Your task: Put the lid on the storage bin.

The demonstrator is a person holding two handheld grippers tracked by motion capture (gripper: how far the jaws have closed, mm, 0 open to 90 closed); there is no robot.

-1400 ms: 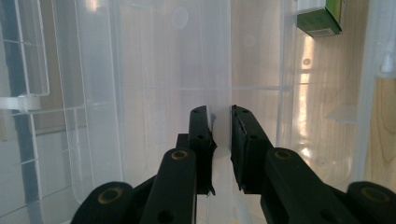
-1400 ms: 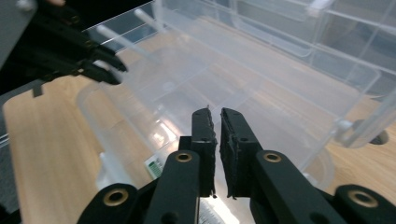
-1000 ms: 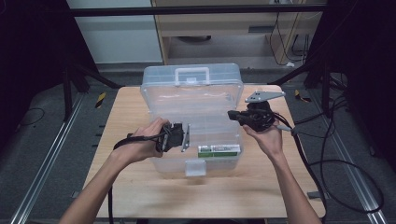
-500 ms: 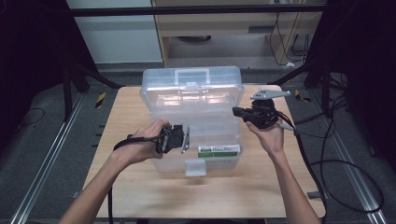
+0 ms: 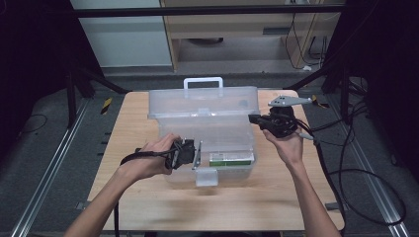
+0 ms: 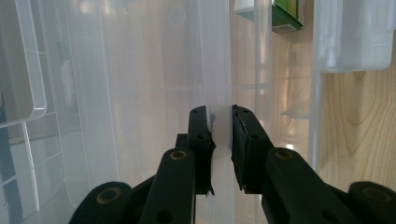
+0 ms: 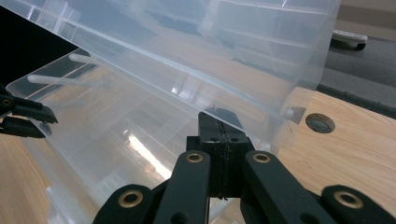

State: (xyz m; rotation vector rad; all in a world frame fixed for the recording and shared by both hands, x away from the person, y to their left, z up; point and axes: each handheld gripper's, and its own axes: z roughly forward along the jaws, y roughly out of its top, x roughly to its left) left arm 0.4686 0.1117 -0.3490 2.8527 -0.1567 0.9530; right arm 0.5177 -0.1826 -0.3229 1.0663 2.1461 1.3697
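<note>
Since the earlier frames the right gripper (image 5: 257,120) had edged a little up and left along the lid (image 5: 205,106) of the clear plastic storage box (image 5: 217,148), while the left gripper (image 5: 196,154) had hardly shifted. The box sat mid-table on the wooden table (image 5: 133,128), its lid raised at a slant with the white handle (image 5: 202,81) on top. The left gripper's jaws were clenched on the box's left wall, one pad on either side. The right gripper's jaws were pressed fully together, their tips touching the lid's right edge. A green-and-white carton (image 5: 231,159) lay inside the box near its front right corner.
</note>
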